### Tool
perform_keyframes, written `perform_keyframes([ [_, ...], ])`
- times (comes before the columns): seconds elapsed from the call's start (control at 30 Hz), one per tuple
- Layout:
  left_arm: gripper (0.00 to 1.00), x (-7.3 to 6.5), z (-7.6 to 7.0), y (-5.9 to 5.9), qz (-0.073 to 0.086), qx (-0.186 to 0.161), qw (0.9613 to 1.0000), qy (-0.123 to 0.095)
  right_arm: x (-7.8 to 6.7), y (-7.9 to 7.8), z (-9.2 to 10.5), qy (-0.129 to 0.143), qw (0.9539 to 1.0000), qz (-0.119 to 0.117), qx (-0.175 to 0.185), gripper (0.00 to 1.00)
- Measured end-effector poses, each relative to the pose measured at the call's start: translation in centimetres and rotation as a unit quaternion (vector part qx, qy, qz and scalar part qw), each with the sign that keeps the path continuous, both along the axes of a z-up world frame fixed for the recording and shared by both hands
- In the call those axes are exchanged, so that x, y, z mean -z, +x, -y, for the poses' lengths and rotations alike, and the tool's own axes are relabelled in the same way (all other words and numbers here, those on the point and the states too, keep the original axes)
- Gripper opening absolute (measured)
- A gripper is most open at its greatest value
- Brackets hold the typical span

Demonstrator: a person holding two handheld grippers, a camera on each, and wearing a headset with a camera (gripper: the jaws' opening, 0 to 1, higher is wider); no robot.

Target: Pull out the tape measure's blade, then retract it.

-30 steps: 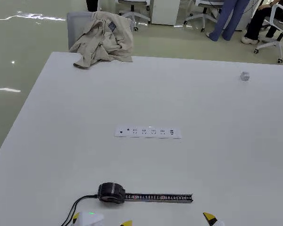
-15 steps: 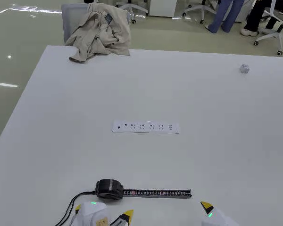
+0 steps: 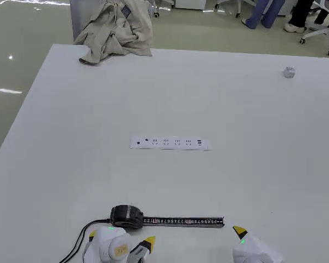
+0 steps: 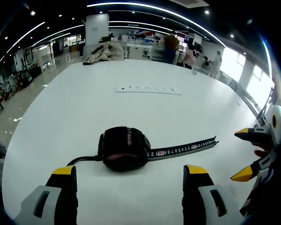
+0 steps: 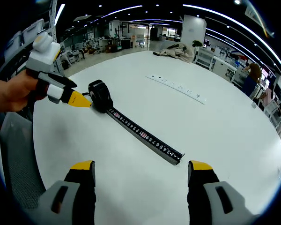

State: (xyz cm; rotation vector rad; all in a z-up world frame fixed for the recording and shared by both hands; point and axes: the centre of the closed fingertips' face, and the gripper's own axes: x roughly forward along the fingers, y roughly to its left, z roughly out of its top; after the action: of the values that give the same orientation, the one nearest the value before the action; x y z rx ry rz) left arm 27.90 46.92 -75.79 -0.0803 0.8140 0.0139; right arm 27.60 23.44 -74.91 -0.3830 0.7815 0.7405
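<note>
Jaws wide open and empty on both: the left gripper should clamp the tape measure's case squarely, the right gripper probably pinching the blade near its tip.

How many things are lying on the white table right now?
4: tape measure near the front edge, power strip in the middle, beige jacket at the far left corner, small grey object far right. Others may lie outside the frame.

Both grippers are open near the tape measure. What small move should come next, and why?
Probably ease the left gripper forward until its open jaws straddle the black case, then close. The blade already lies pulled out on the table, the case sits just ahead of those jaws, untouched, and the right gripper is open short of the blade's end.
</note>
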Motion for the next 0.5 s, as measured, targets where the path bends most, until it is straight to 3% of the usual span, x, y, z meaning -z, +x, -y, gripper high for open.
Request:
perform_keyframes([
  [0.5, 0.88, 1.4, 0.2, 1.5, -0.006, 0.001, 1.0000, 0.005, 1.6, 1.6, 0.6, -0.023, 0.9994, -0.004, -0.027, 0.80],
])
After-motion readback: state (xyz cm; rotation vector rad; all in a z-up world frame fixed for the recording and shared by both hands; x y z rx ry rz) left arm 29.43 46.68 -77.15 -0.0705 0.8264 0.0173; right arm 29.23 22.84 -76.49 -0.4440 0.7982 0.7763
